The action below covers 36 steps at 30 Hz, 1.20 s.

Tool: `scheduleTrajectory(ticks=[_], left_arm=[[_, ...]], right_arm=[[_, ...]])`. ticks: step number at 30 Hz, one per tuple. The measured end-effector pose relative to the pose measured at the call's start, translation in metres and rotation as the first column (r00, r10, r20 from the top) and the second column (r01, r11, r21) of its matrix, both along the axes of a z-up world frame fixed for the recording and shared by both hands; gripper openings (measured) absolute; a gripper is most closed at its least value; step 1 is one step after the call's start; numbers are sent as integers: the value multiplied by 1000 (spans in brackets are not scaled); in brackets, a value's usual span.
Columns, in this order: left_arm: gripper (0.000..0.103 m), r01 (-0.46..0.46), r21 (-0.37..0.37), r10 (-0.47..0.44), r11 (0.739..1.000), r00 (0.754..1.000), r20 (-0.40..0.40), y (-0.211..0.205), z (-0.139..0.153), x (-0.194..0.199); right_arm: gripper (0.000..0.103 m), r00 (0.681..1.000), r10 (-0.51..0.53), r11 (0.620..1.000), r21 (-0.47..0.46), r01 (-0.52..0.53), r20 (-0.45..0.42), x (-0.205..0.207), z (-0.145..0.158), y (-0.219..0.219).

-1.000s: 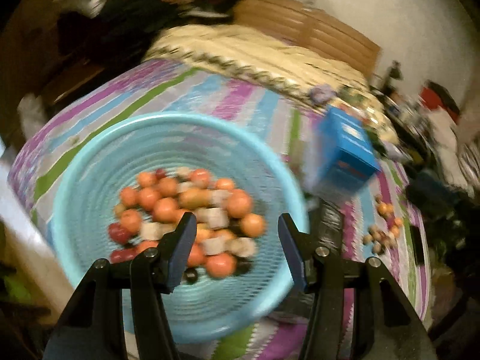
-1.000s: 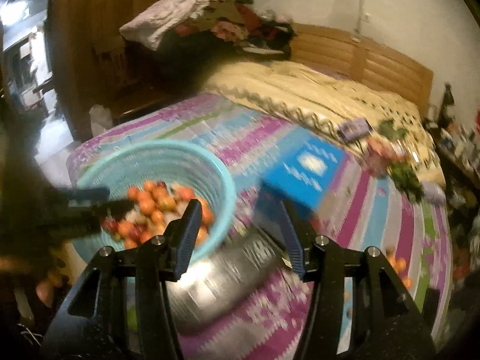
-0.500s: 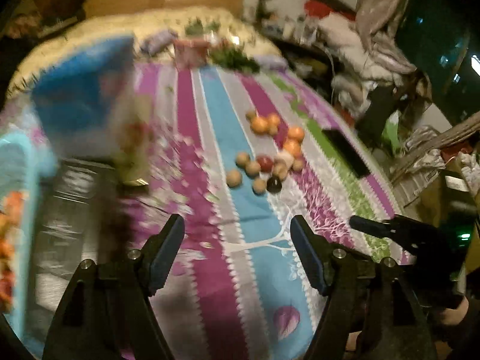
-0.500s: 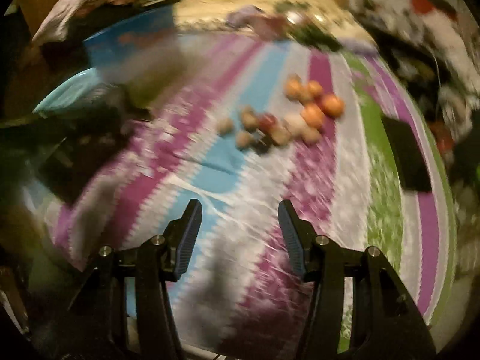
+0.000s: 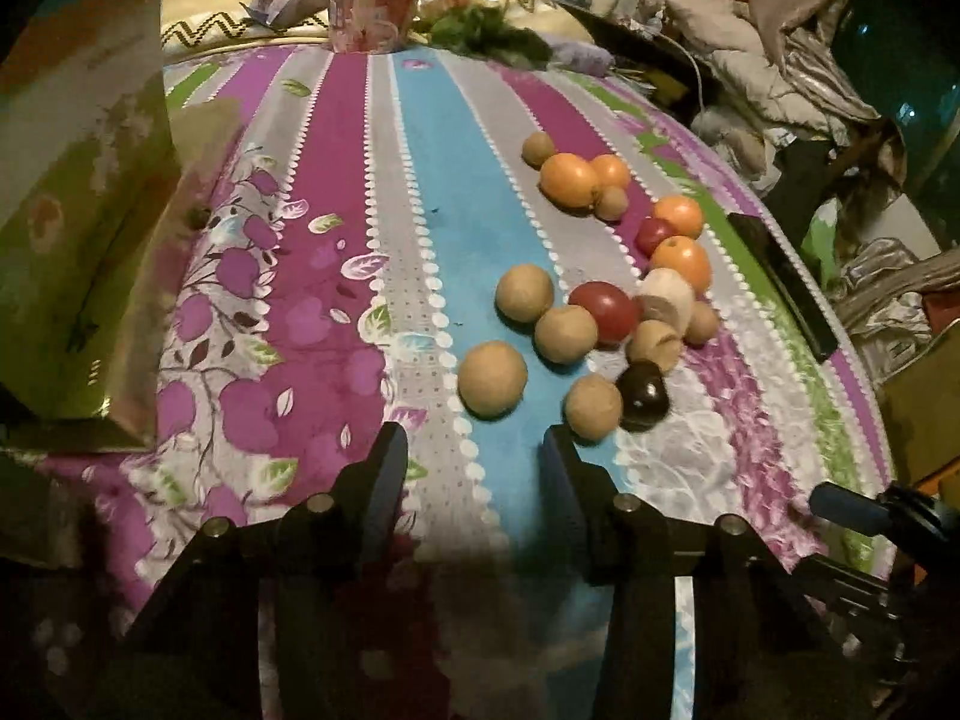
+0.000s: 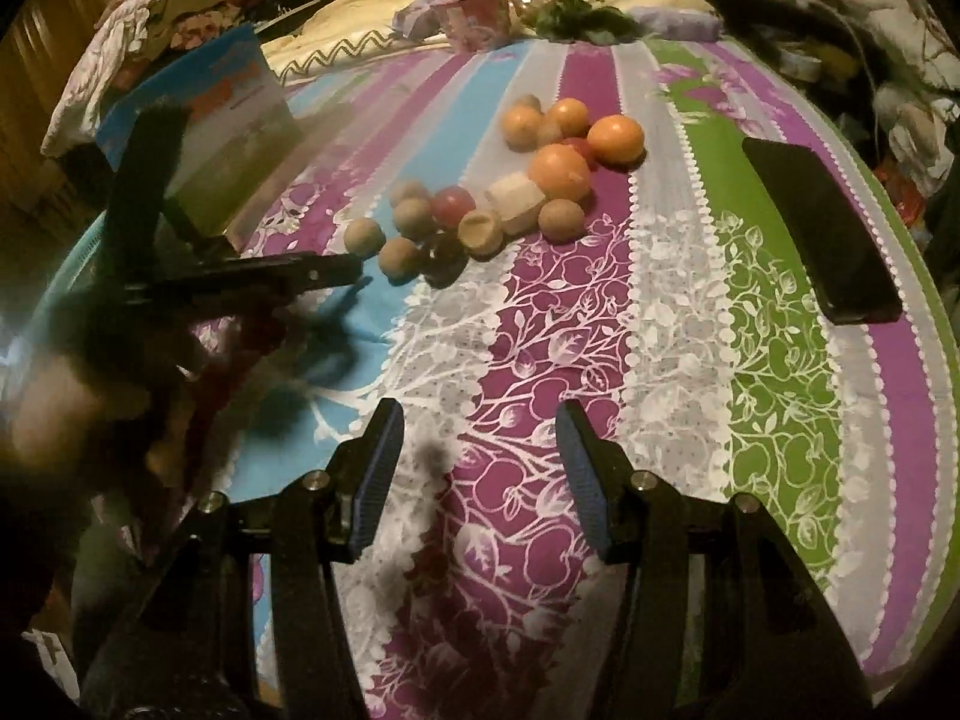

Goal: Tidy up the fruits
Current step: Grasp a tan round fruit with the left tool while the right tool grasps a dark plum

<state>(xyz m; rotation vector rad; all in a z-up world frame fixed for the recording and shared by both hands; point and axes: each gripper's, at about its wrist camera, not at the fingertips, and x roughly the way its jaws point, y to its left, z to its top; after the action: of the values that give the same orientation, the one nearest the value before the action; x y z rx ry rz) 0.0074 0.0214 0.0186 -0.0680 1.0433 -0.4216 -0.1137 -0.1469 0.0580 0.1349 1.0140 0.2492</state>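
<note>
A cluster of loose fruit lies on the striped bedspread (image 5: 414,192): tan round fruits (image 5: 492,379), oranges (image 5: 569,180), a red tomato (image 5: 605,311) and a dark plum (image 5: 642,395). My left gripper (image 5: 474,462) is open and empty, just short of the nearest tan fruit. In the right wrist view the same cluster (image 6: 558,171) lies ahead and left. My right gripper (image 6: 480,450) is open and empty over the bedspread. The left gripper also shows in the right wrist view (image 6: 336,270), beside the tan fruits. A sliver of the turquoise basket rim (image 6: 72,258) shows at far left.
A blue and green box (image 6: 234,138) stands at the left near the basket. A black phone (image 6: 822,228) lies on the green stripe at right. A pink cup (image 5: 372,15), leafy greens (image 5: 480,30) and clutter lie at the far end of the bed.
Both grippers have swung right, away from the basket of fruit, and now face the loose fruit cluster. The left gripper has come close to the nearest tan fruits.
</note>
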Motion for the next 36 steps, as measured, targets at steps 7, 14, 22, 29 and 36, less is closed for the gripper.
scheduleTrajectory(ticks=[7,14,22,29,36], left_arm=[[49,-7,13,6,1000,999,52,-9,-3,12],[25,-1,28,-1,1000,998,70,-9,1,6],[25,-59,-6,59,998,996,64,22,5,-12],[25,-52,-10,52,999,997,53,21,0,-13],[25,-61,-10,61,998,997,53,19,-2,-11]], right_arm=[[53,1000,13,999,35,-13,0,16,-6,2],[43,999,24,997,76,-25,24,39,-6,19],[30,999,50,998,40,-50,-8,69,-28,44],[30,1000,30,1000,7,-30,3,81,-29,39],[32,998,57,998,-27,-57,6,88,-31,51]])
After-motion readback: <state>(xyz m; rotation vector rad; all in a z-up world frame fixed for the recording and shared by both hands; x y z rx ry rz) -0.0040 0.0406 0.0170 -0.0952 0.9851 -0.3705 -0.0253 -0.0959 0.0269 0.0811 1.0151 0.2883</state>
